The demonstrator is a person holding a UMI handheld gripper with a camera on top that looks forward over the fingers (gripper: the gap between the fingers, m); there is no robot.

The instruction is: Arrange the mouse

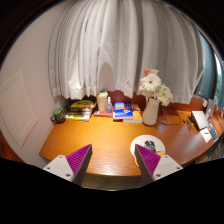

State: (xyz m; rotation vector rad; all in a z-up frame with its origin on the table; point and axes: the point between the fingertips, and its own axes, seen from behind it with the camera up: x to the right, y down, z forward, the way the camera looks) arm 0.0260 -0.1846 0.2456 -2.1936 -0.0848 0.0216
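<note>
The gripper (113,163) hovers above the wooden bench (105,140), its jaws spread wide and holding nothing. A white mouse (149,145) lies on the bench just ahead of the right finger, with a vase of white flowers (152,95) beyond it.

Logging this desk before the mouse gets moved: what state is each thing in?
gripper: fingers open, holding nothing
mouse: resting on the desk, near one finger
curtains: drawn shut
flowers: upright in a vase
books: lying flat
</note>
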